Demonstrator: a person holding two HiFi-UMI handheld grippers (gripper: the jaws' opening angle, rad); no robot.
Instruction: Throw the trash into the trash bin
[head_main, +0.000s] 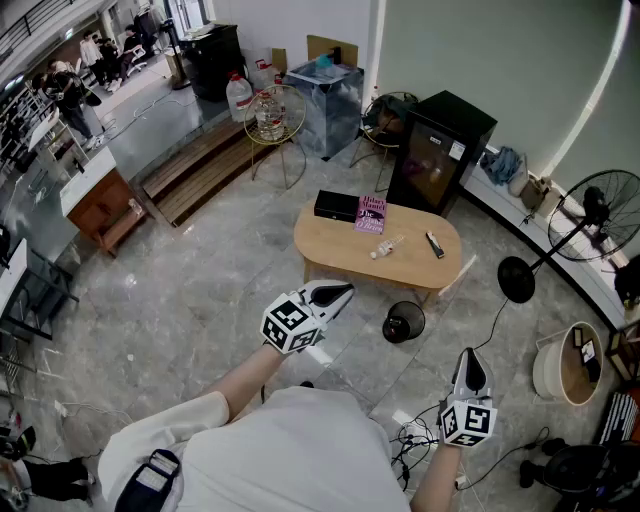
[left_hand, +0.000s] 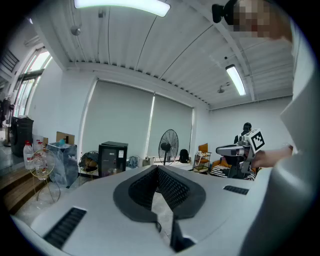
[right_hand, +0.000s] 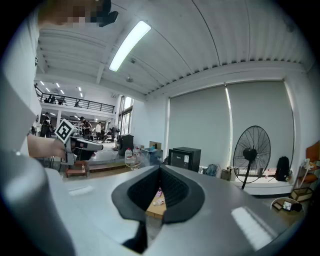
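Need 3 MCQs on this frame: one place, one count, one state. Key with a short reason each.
1. Where is the round black trash bin?
A. on the floor beside the oval wooden table
B. on top of that table
C. in a hand-held gripper

2. How many things lie on the table?
A. two
B. four
C. seven

3. The left hand-held gripper is:
A. wide open
B. clamped on a can
C. shut, empty

Key:
1 A: it stands on the floor at the table's near edge.
2 B: black box, purple book, clear crumpled plastic trash, small black bar.
3 C: its jaws meet with nothing between them.
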